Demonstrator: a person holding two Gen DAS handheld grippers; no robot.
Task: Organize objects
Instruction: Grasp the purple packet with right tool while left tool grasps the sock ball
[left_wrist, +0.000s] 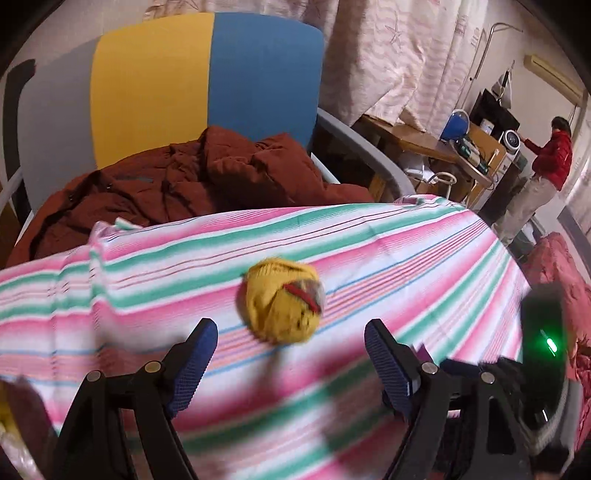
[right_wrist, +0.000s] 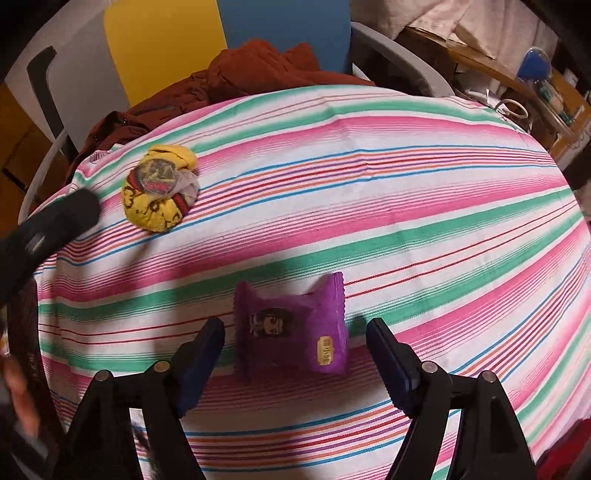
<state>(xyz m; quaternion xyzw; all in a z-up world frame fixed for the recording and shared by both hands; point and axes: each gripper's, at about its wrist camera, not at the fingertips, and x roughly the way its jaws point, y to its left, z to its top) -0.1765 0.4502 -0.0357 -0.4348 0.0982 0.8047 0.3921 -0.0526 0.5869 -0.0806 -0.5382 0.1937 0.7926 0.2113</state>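
Observation:
A rolled-up yellow sock ball (left_wrist: 282, 301) with a red band lies on the striped cloth (left_wrist: 406, 251), just beyond my left gripper (left_wrist: 291, 334), which is open with nothing between its blue fingers. In the right wrist view the same sock ball (right_wrist: 160, 188) lies at the far left of the cloth (right_wrist: 406, 192). A purple snack packet (right_wrist: 291, 326) lies flat between the open fingers of my right gripper (right_wrist: 295, 338), apart from both pads. The dark shape at the left edge is the left gripper (right_wrist: 62, 218).
A rust-brown jacket (left_wrist: 177, 181) is heaped on a chair with a yellow and blue back (left_wrist: 207, 74) behind the cloth. A person in a red jacket (left_wrist: 546, 162) stands far right by a cluttered desk (left_wrist: 454, 147). Red bedding (left_wrist: 557, 266) lies right of the cloth.

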